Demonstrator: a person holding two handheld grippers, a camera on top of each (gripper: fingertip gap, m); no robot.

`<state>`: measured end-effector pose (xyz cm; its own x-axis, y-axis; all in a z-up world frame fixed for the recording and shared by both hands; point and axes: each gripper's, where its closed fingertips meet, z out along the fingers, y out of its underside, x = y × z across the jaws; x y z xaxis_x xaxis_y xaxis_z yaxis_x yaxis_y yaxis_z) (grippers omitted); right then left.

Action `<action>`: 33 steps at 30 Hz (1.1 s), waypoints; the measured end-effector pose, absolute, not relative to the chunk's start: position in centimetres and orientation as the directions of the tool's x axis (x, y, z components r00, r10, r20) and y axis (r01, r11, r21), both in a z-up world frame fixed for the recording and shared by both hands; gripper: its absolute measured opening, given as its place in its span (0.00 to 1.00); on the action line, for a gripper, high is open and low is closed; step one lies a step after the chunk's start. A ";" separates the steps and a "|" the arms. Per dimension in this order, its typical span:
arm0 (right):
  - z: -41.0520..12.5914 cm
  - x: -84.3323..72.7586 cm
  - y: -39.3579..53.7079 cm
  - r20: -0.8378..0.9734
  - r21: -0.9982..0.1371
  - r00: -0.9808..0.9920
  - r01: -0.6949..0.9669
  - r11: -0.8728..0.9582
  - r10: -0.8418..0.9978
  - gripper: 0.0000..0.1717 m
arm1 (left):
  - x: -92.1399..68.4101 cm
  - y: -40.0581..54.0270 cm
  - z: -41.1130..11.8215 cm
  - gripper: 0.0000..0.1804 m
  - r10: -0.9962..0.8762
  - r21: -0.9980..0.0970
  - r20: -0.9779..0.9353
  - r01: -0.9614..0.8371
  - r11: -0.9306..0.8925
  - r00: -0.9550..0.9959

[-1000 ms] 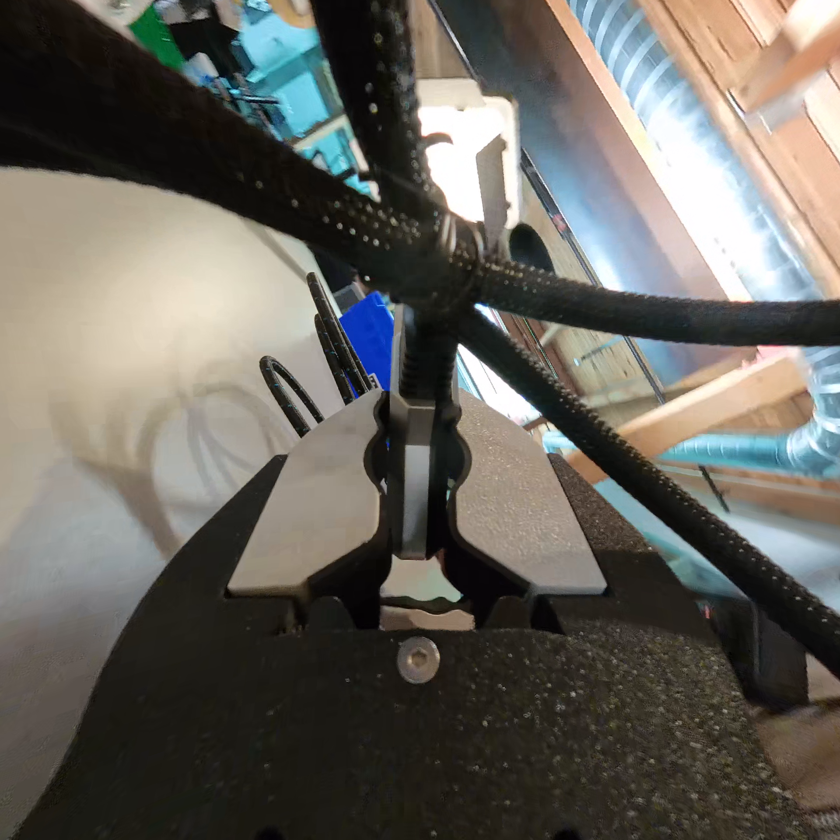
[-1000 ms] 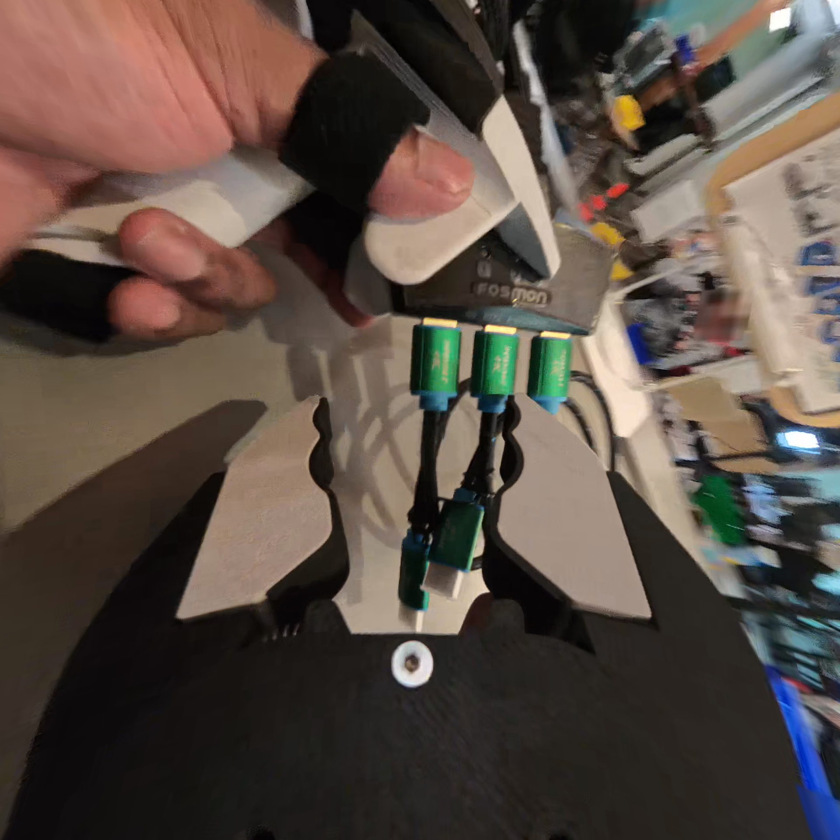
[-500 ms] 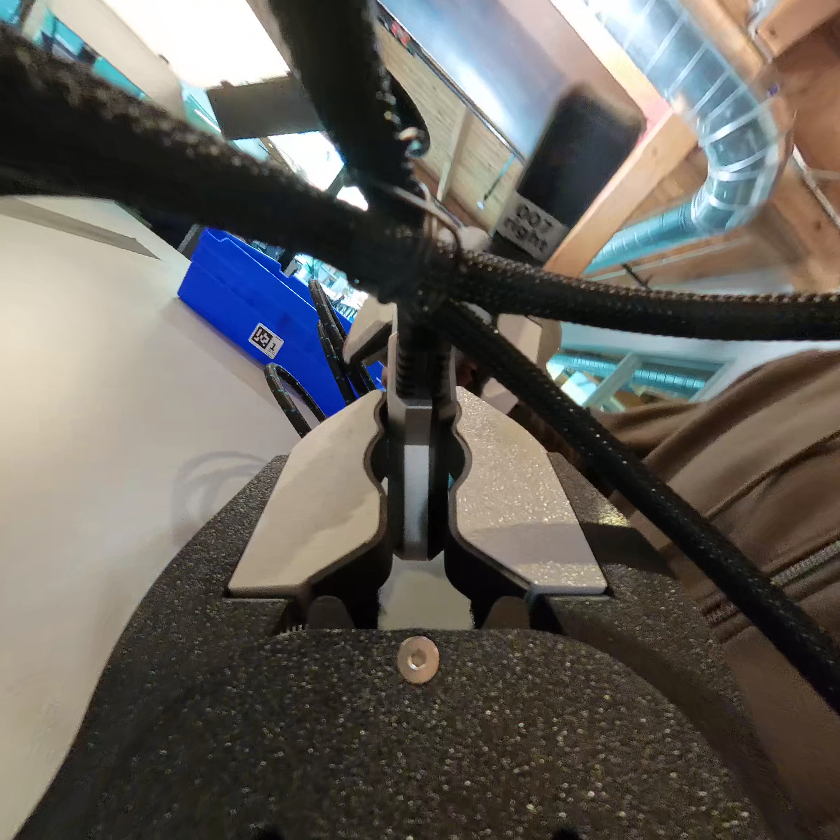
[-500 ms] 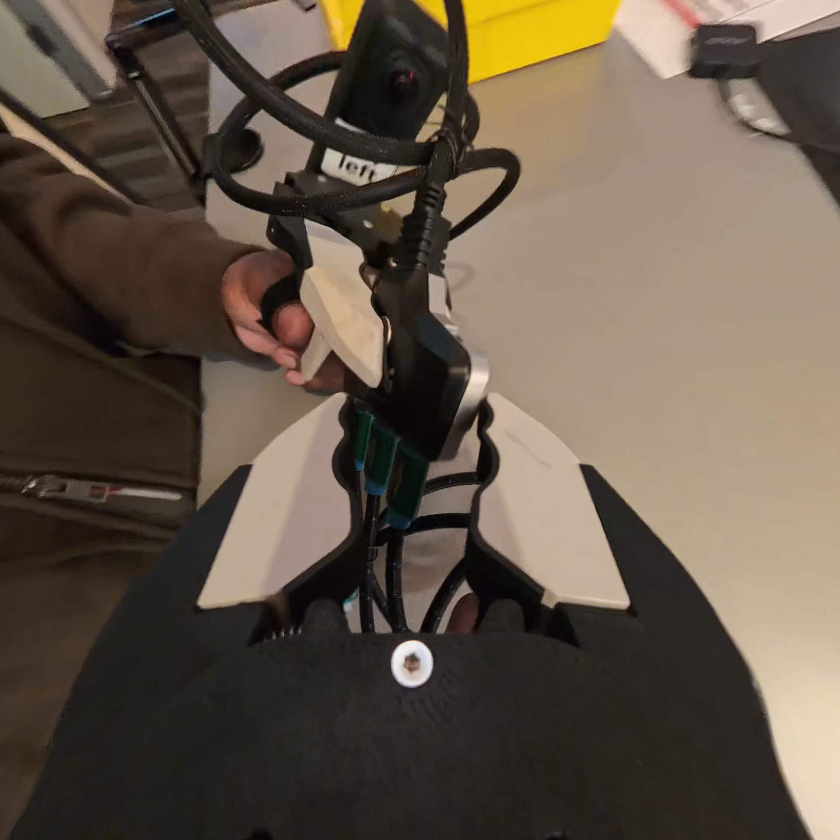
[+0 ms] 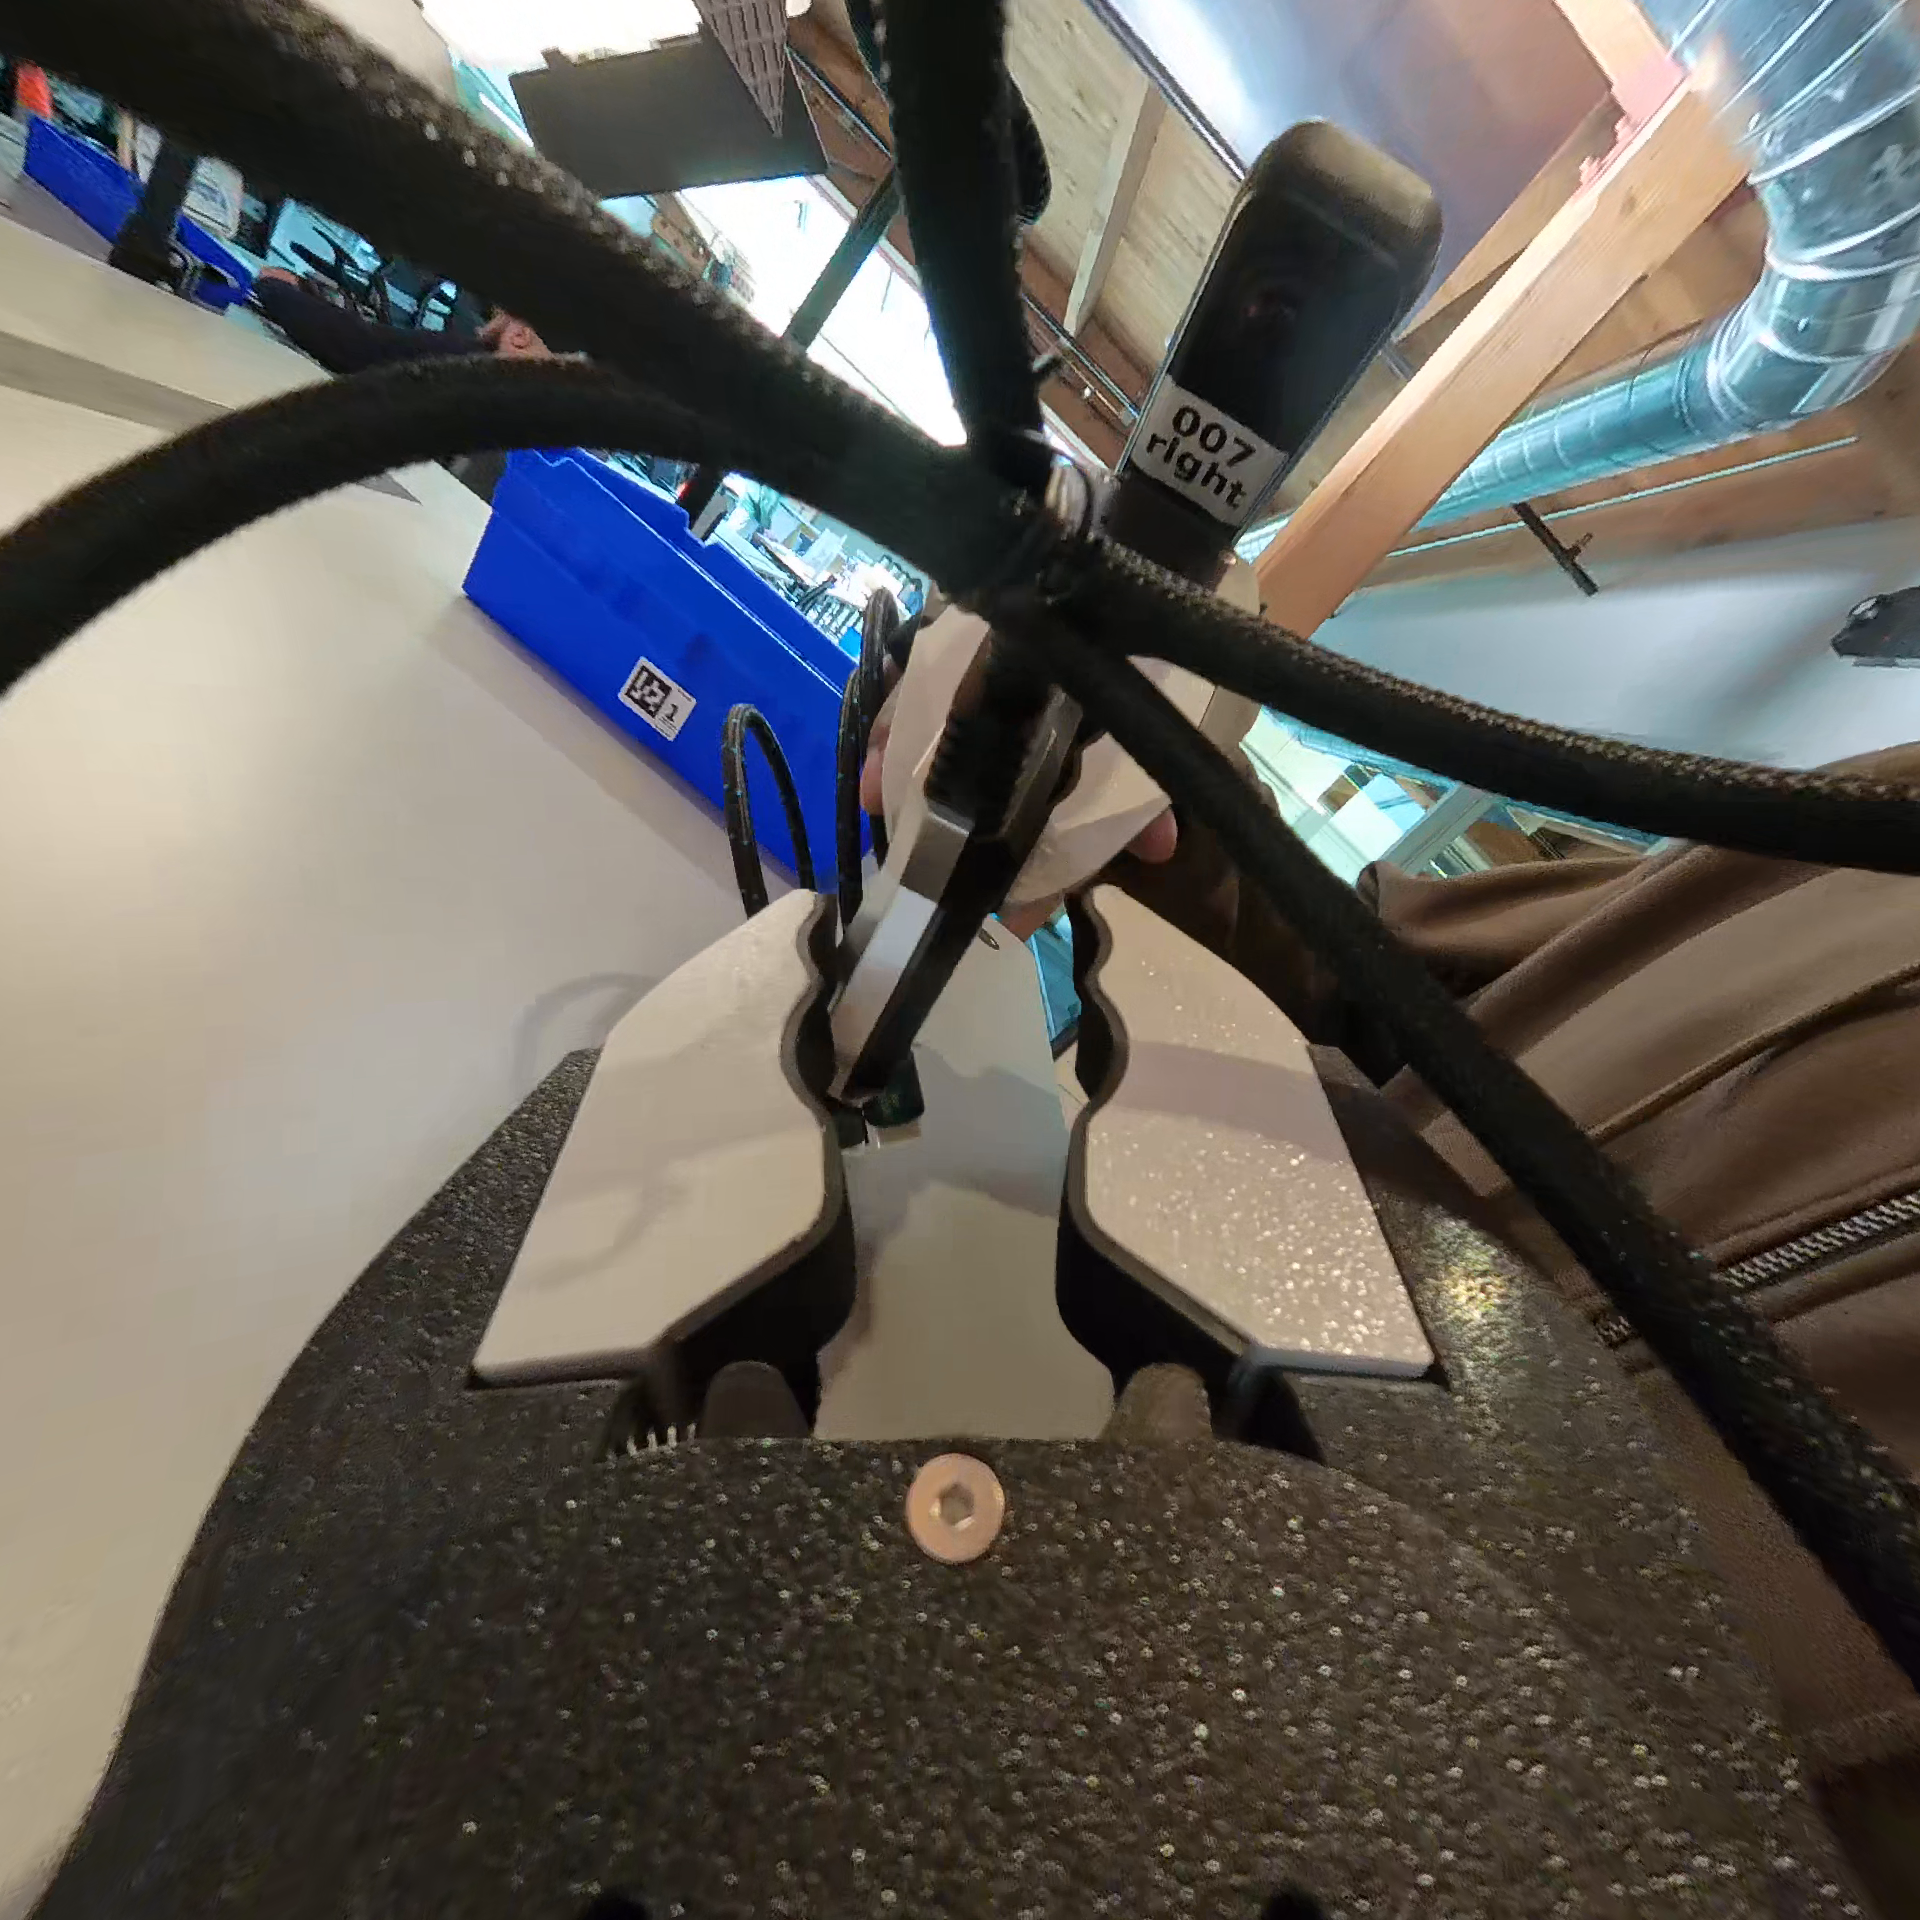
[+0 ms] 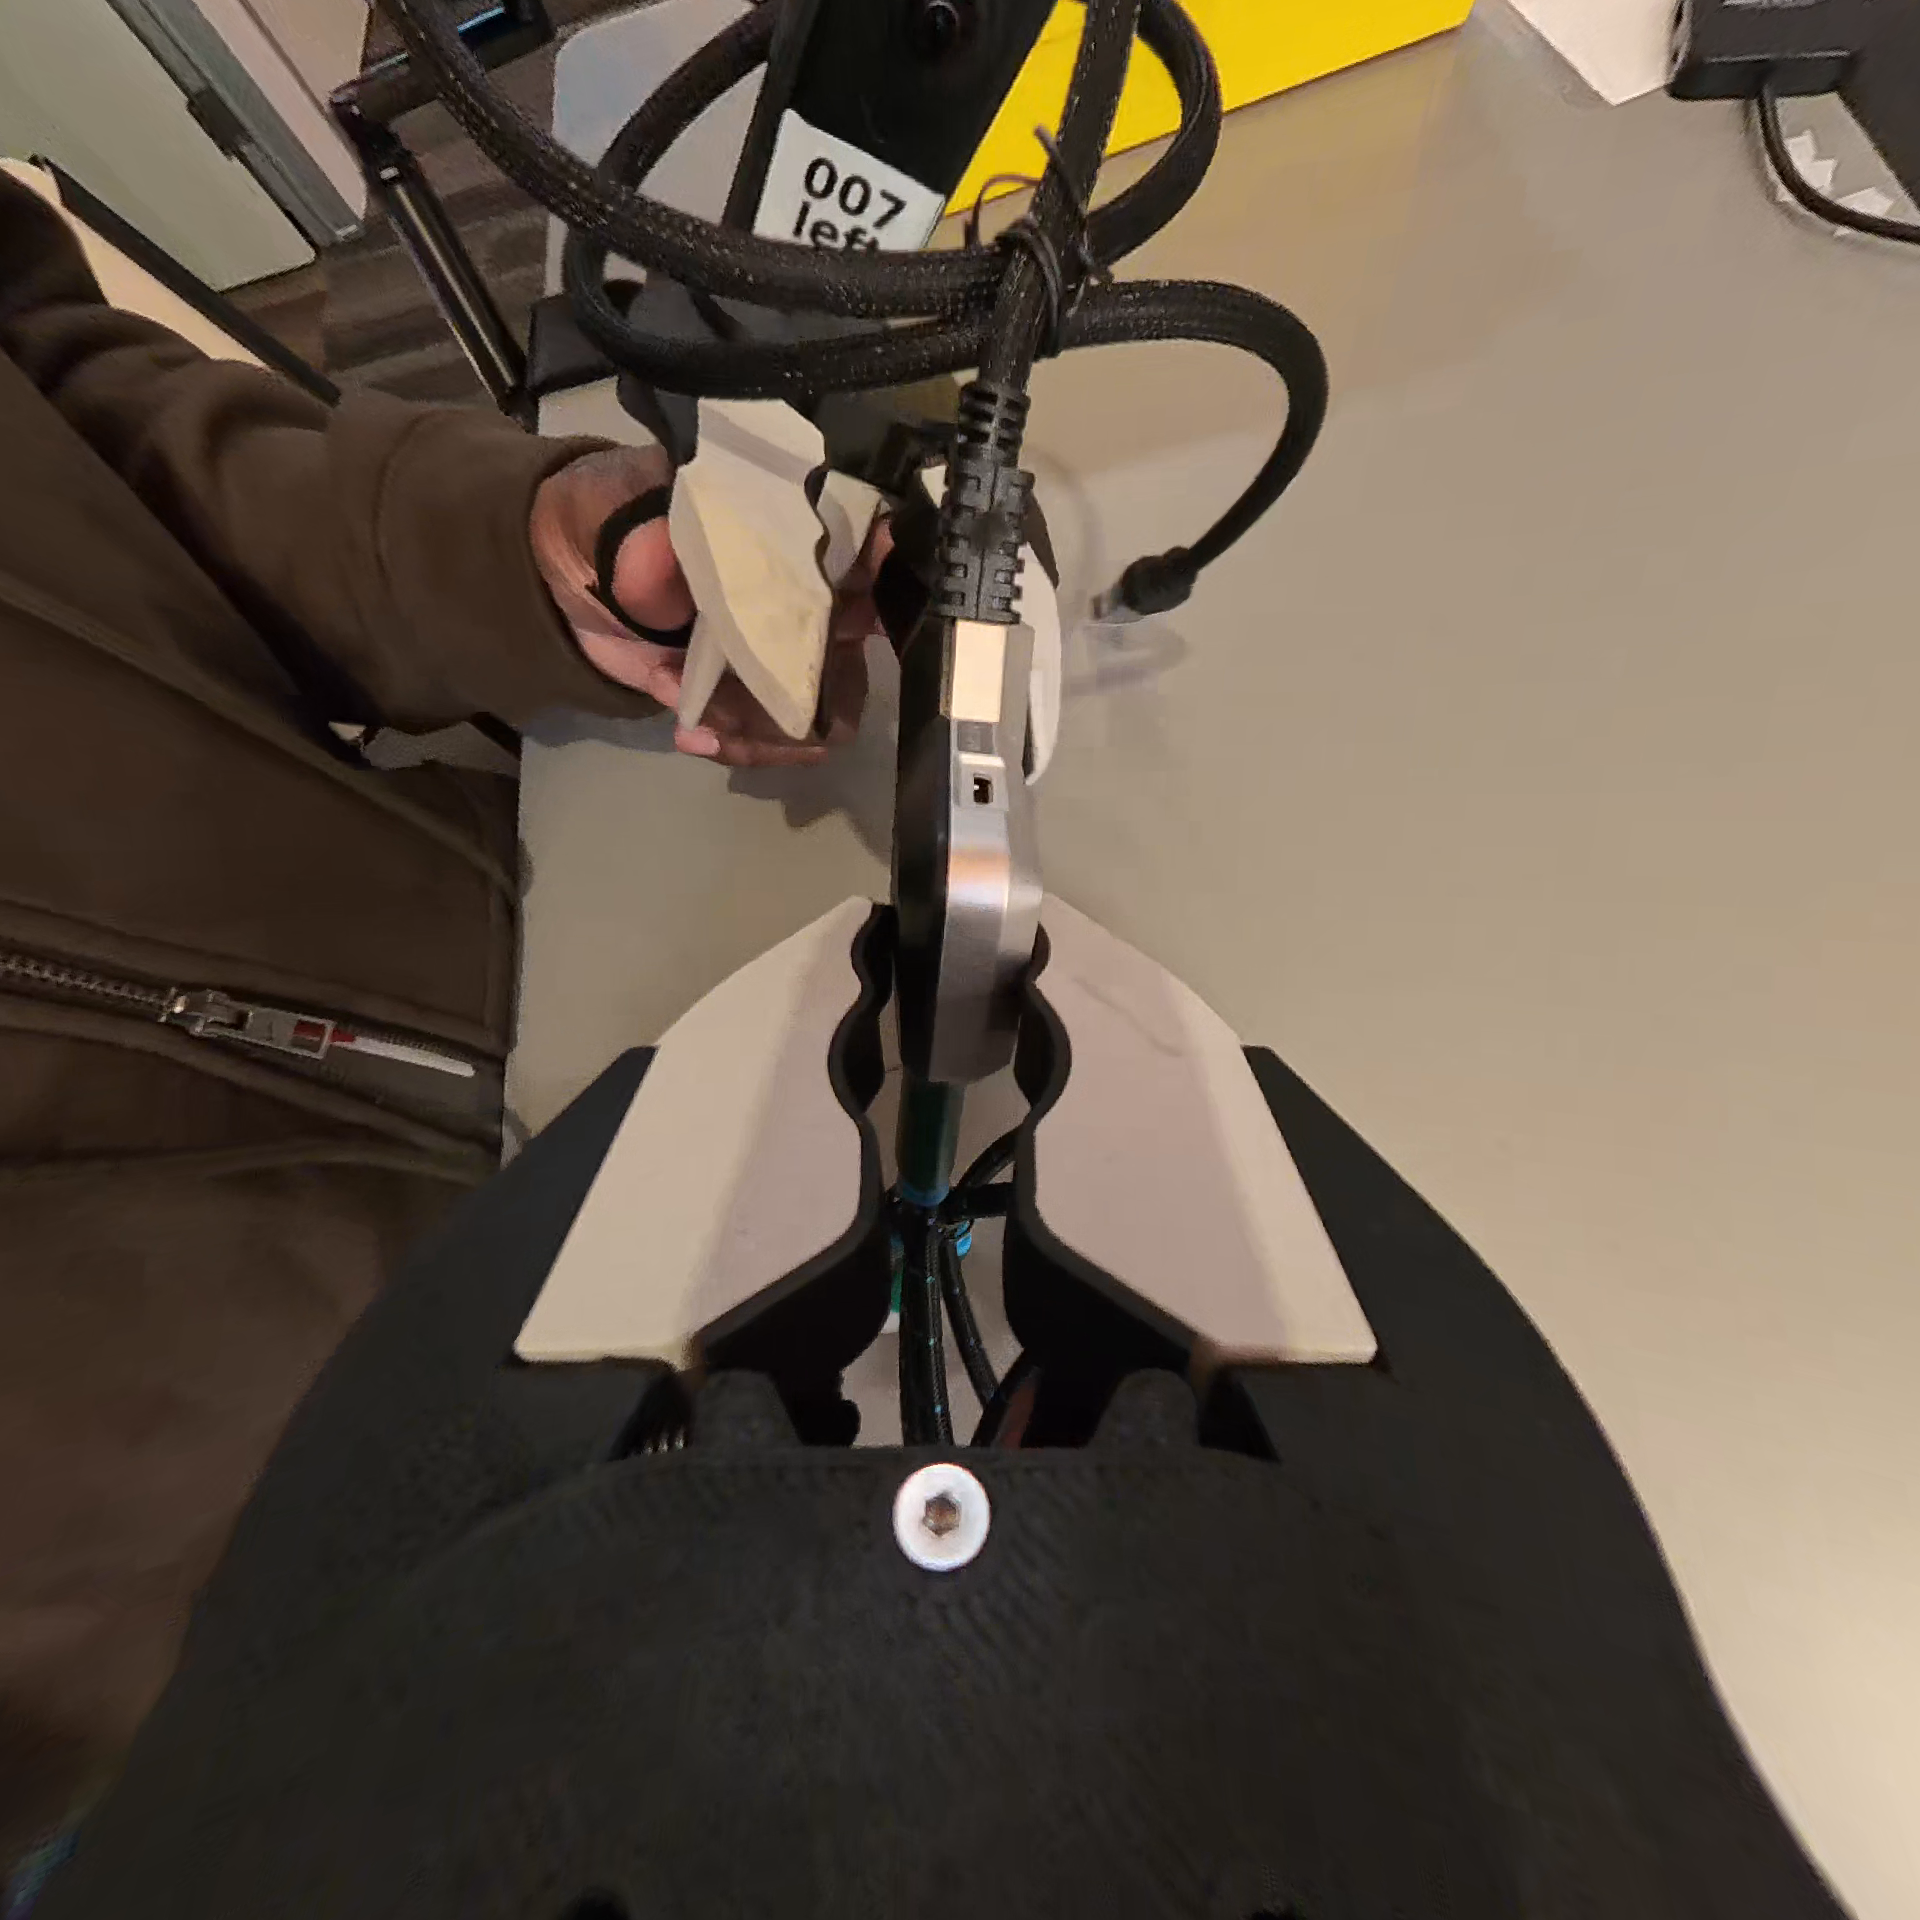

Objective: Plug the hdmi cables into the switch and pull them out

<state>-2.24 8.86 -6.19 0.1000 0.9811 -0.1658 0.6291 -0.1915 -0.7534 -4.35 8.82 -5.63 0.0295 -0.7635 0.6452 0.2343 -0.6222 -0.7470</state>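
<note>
A flat black and silver hub (image 6: 977, 883) hangs above the grey table (image 6: 1507, 727), with a ribbed black plug (image 6: 982, 520) at its far end and green plugs (image 6: 925, 1132) at its near end. My right gripper (image 6: 956, 914) is shut on the hub's lower body, one pad on each face. My left gripper (image 5: 945, 914) is open. The hub (image 5: 883, 966) leans against its left finger (image 5: 717, 1039), with a wide gap to the right finger. In the right wrist view the left gripper (image 6: 894, 665) flanks the hub's upper end. The right gripper (image 5: 987, 790) also shows in the left wrist view.
Thick black braided cables (image 5: 623, 208) loop from the plug across both views (image 6: 831, 270). Thin black cables (image 5: 758, 790) hang from the hub. A blue bin (image 5: 644, 613) and a yellow bin (image 6: 1195, 62) stand on the table. A person's brown jacket (image 6: 208, 831) is at the left.
My left gripper's fingers, shut on the hub before, have opened off it. My right gripper's fingers, open around the green plugs, have closed on the hub's body.
</note>
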 end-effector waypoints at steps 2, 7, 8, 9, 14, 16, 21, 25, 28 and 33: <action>-5.8 -1.7 8.6 -0.151 -0.753 0.083 0.636 -0.169 0.985 0.12 | -4.0 8.3 -5.3 0.25 -0.768 -0.748 0.641 0.225 -0.624 0.003; -4.6 -0.4 8.2 -0.113 -0.750 0.059 0.650 -0.124 0.992 0.12 | -2.8 7.7 -4.4 0.27 -0.772 -0.748 0.634 0.227 -0.624 -0.034; -4.4 -0.1 8.3 -0.107 -0.751 0.059 0.649 -0.120 0.993 0.12 | -2.7 7.7 -4.3 0.27 -0.769 -0.743 0.638 0.232 -0.627 -0.035; -4.1 0.2 8.3 -0.101 -0.753 0.063 0.647 -0.118 0.993 0.12 | -2.5 7.8 -4.3 0.28 -0.763 -0.736 0.645 0.244 -0.632 -0.033; -1.9 1.8 9.4 -0.088 -0.800 0.112 0.584 -0.137 0.990 0.12 | -2.6 9.1 -5.1 0.38 -0.662 -0.602 0.748 0.372 -0.707 -0.048; -0.7 3.0 10.1 -0.084 -0.823 0.145 0.548 -0.151 0.986 0.12 | -2.6 8.6 -5.3 0.37 -0.637 -0.563 0.762 0.368 -0.740 -0.113; 3.1 8.3 12.2 -0.031 -0.851 0.257 0.500 -0.161 0.966 0.12 | -2.3 6.7 -5.9 0.35 -0.661 -0.609 0.738 0.286 -0.740 -0.138; 6.7 14.9 13.6 0.065 -0.828 0.338 0.543 -0.139 0.939 0.12 | -2.6 6.3 -6.9 0.35 -0.644 -0.595 0.753 0.277 -0.754 -0.135; 8.8 20.8 14.9 0.136 -0.772 0.404 0.615 -0.159 0.905 0.12 | -3.2 6.3 -7.0 0.35 -0.621 -0.561 0.766 0.300 -0.771 -0.164; 10.1 29.6 17.5 0.187 -0.658 0.474 0.711 -0.249 0.860 0.12 | -3.2 6.5 -7.0 0.35 -0.615 -0.554 0.771 0.304 -0.775 -0.165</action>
